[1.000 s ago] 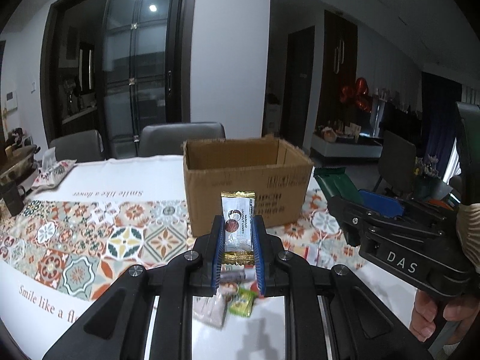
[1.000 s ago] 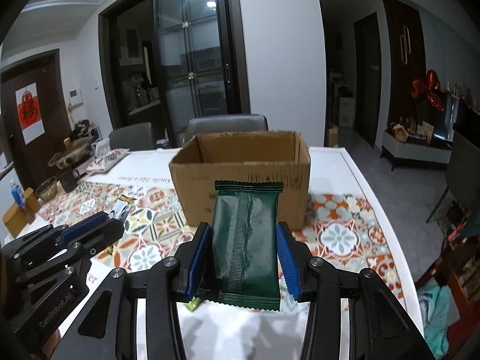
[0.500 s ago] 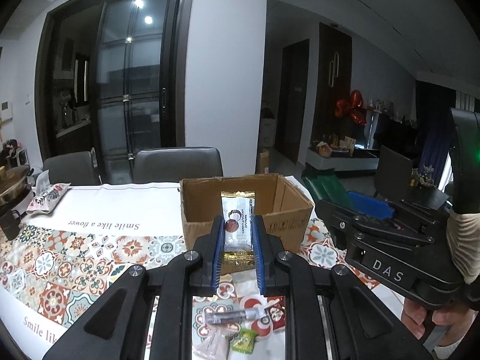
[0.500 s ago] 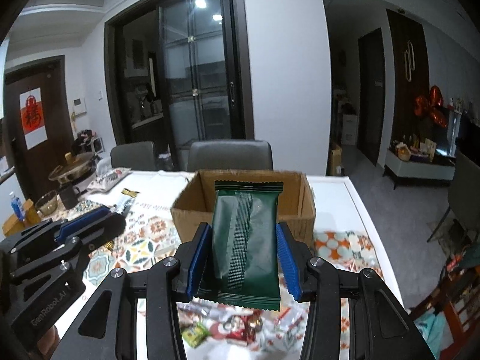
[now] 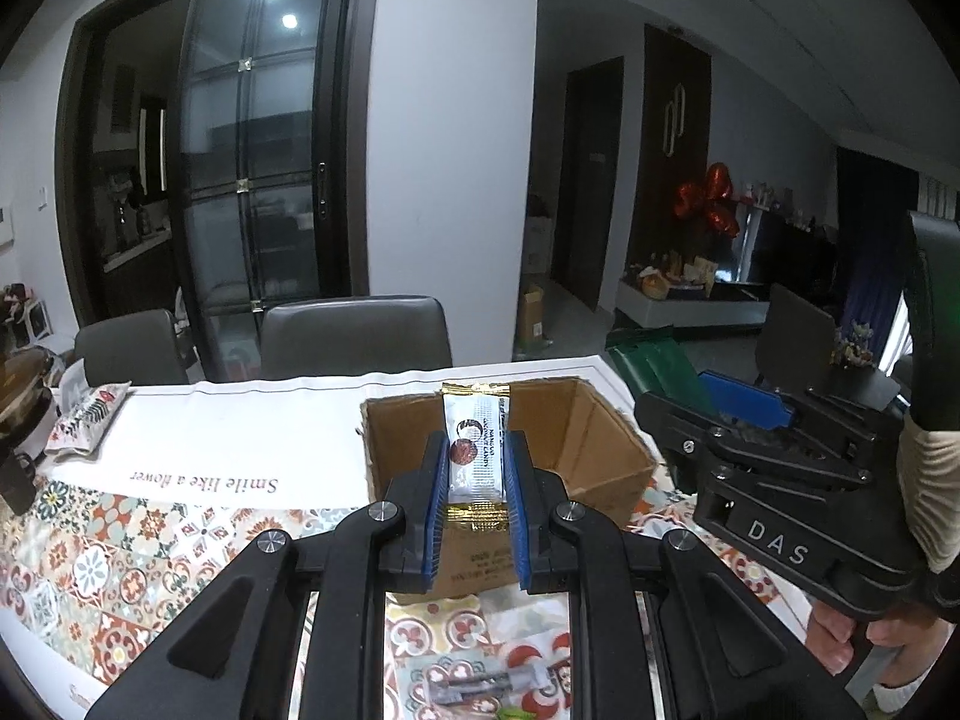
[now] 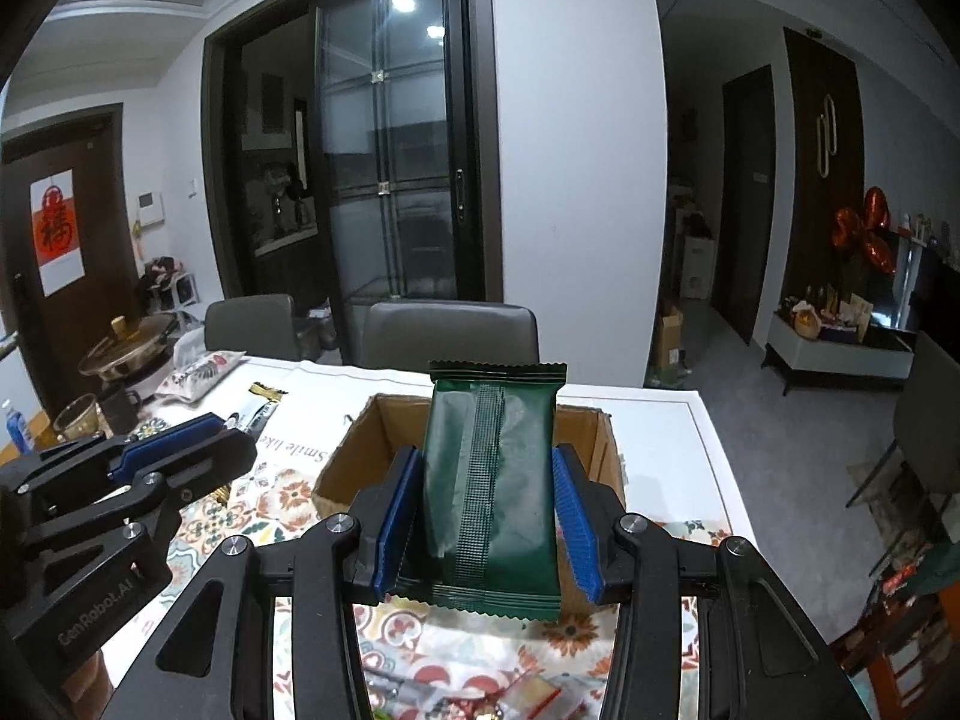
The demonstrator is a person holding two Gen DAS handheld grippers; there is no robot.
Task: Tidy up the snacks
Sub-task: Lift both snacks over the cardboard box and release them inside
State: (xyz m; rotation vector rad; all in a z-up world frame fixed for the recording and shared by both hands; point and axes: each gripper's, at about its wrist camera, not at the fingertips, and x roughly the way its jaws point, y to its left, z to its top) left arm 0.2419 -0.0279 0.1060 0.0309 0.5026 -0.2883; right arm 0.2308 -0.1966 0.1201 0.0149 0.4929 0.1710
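Observation:
My left gripper (image 5: 475,462) is shut on a white and gold candy packet (image 5: 476,450), held upright above the near wall of an open cardboard box (image 5: 606,444). My right gripper (image 6: 489,492) is shut on a dark green snack packet (image 6: 489,480), held above the same box (image 6: 600,450). In the left wrist view the right gripper (image 5: 744,414) is to the right of the box. In the right wrist view the left gripper (image 6: 174,450) is to the left. Several loose snacks (image 5: 486,681) lie on the patterned tablecloth below the grippers.
The table (image 5: 240,438) has a white and tiled cloth. A pot (image 6: 129,348), a cup (image 6: 120,411) and a patterned pouch (image 5: 87,417) sit at its far left. Two grey chairs (image 5: 354,336) stand behind the table. The table's right edge (image 6: 714,456) drops to the floor.
Both grippers have risen and moved toward the box with their packets. The box now sits lower in view and its open inside shows.

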